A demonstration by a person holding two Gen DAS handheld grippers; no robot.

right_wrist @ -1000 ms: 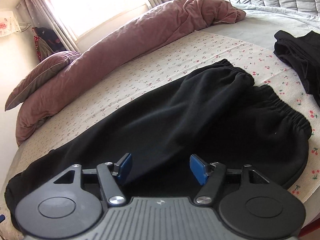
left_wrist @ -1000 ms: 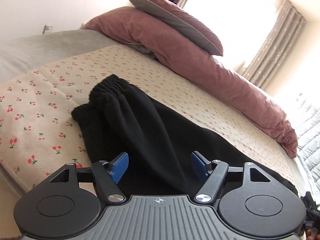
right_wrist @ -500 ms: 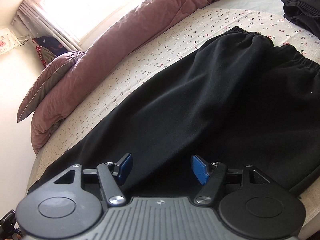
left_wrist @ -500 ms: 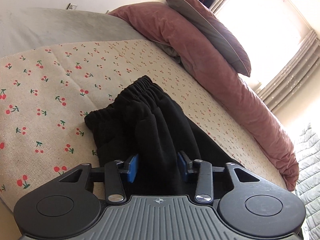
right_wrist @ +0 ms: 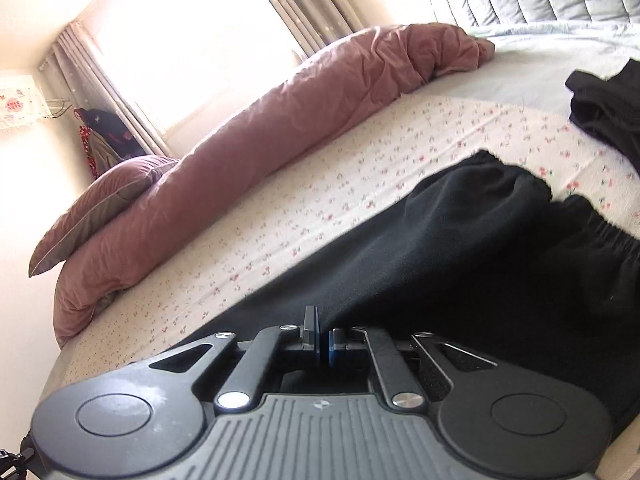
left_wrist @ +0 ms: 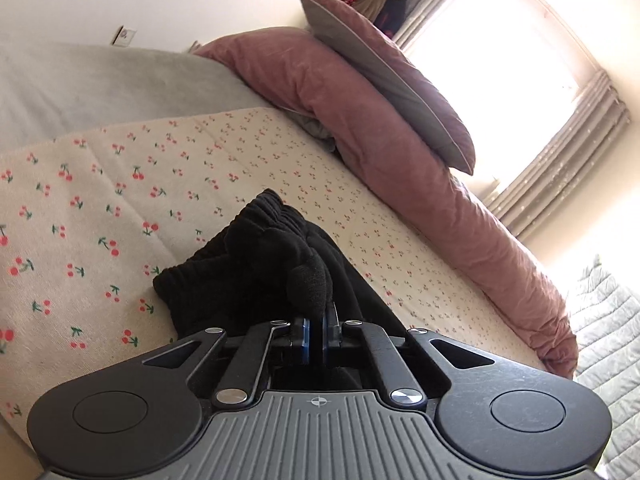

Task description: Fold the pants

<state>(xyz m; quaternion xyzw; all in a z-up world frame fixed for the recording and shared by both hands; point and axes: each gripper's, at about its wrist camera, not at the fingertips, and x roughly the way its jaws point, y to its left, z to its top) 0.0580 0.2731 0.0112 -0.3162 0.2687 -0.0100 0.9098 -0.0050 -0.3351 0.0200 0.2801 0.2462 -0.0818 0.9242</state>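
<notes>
Pants [right_wrist: 460, 248]: black, lying long across the cherry sheet [left_wrist: 100, 200], stretching away from both grippers toward the pink duvet [right_wrist: 280, 120].
Left gripper [left_wrist: 315, 338]: pinched tight on a bunch of pants cloth near the leg cuffs [left_wrist: 256, 220].
Right gripper [right_wrist: 323, 344]: pinched on the pants edge (waistband [right_wrist: 600, 232] off to its right).
Nearby: another dark garment [right_wrist: 608, 108] beyond the waistband, apart from it.
In the way: nothing I can see between the two ends.

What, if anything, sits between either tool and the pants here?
Nothing visible. The left tool is shut on a bunched fold of the black pants, and the right tool is shut on their edge.
</notes>
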